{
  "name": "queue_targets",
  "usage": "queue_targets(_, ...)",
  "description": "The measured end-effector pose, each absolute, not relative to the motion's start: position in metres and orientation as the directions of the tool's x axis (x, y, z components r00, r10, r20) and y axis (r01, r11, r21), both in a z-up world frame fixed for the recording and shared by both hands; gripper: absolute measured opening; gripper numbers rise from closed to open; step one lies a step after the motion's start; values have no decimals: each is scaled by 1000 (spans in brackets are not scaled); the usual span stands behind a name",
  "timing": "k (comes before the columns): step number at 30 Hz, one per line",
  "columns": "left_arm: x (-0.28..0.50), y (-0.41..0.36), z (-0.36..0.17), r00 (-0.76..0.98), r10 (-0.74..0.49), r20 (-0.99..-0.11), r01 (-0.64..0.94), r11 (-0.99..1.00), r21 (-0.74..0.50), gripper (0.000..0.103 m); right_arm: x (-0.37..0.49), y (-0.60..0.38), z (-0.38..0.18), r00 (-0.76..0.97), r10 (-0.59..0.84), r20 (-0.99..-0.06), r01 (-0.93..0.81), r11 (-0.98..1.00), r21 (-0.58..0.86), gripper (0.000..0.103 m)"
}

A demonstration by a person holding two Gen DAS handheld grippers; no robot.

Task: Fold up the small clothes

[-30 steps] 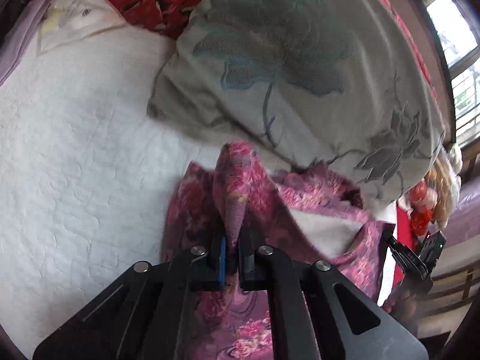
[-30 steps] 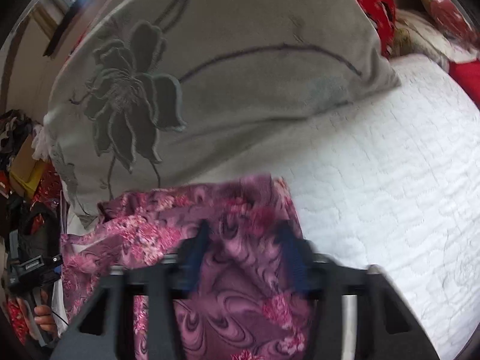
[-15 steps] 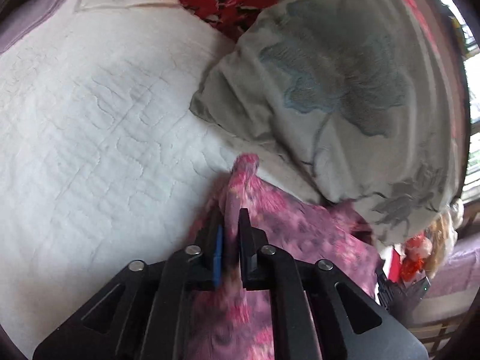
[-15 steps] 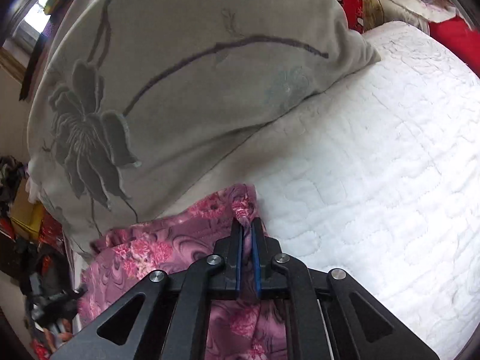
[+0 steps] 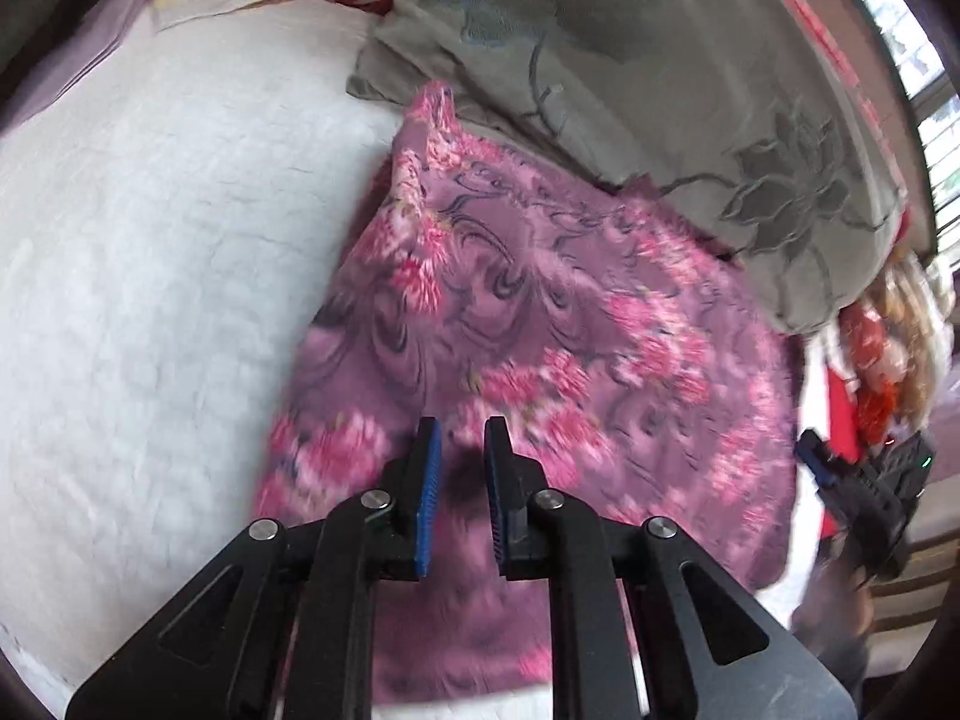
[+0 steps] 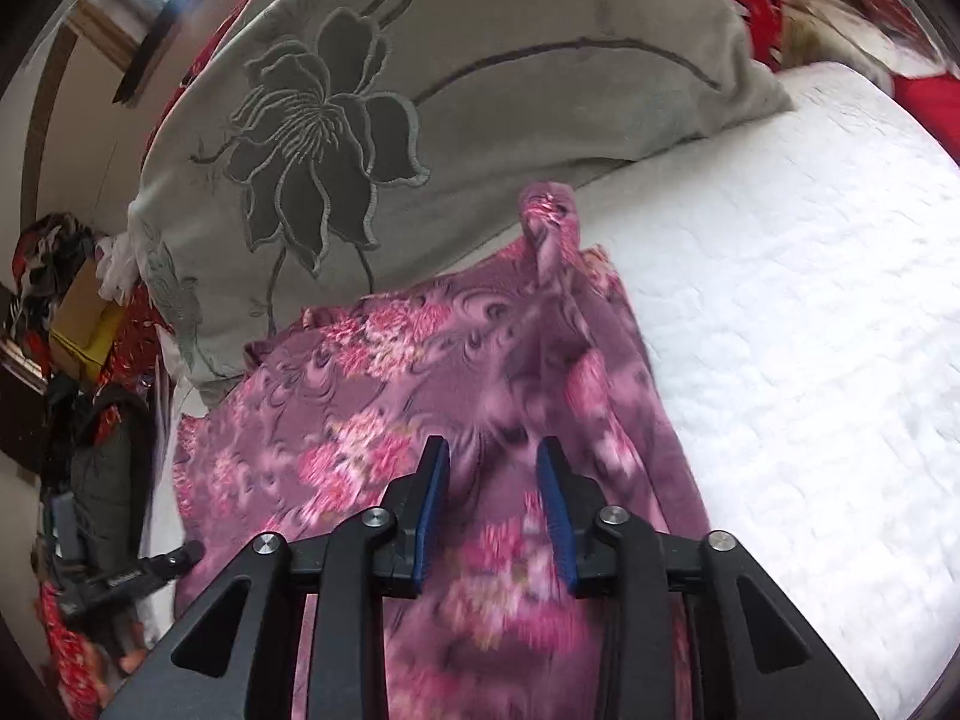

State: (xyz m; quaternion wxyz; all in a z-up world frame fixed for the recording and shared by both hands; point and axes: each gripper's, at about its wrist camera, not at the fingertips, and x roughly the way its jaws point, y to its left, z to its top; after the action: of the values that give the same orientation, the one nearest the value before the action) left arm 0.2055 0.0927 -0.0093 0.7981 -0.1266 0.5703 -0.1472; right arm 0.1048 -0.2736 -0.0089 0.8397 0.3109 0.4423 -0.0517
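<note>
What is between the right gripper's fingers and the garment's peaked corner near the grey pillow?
Only the purple floral garment itself. In the right wrist view the right gripper, jaws just opened and empty, faces the peaked corner; nothing else intervenes.

A: what's the garment look like?
B: purple cloth with pink flowers point(image 5: 540, 312), folded over, lying flat-ish on the white bed, one far corner pinched up into a peak.

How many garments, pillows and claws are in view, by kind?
Garment: 1
Grey pillow: 1
Claws, both open: 2, left claw, right claw
Total: 4
</note>
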Motion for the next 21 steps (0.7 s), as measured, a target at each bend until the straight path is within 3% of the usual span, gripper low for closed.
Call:
queue_targets(2, 191, 101, -3, 319, -399, -860, 80, 915, -395, 15, 82, -278, 3, 616, 168, -769, 350, 817, 459, 41)
queue_targets(3, 184, 104, -3, 315, -412, -855, 78, 909, -410, 23, 69, -282, 5, 611, 137, -780, 361, 828, 428, 47)
queue_targets(5, 169, 102, -12, 300, -412, -860, 72, 909, -411, 29, 49, -289, 2, 589, 95, -802, 397, 831, 390, 48)
queue_targets(8, 158, 93, -34, 246, -373, -895, 54, 927, -372, 29, 29, -293, -20, 547, 144, -825, 439, 790, 429, 48)
queue_targets(10, 152, 95, -39, 250, -371, -894, 37, 927, -374, 29, 15, -293, -30, 540, 199, -818, 422, 777, 468, 32)
queue_targets(11, 148, 95, -37, 263, -365, -893, 39, 929, -369, 29, 12, -289, -29, 555, 215, -803, 388, 787, 479, 15)
queue_targets(17, 136, 88, -34, 274, -311, -910, 62, 950, -306, 29, -9, -288, 0, 669, 158, -726, 322, 819, 475, 7)
queue_targets(21, 133, 84, -33, 278, -281, -919, 70, 960, -272, 32, -10, -299, -38, 561, 158, -813, 398, 810, 432, 4)
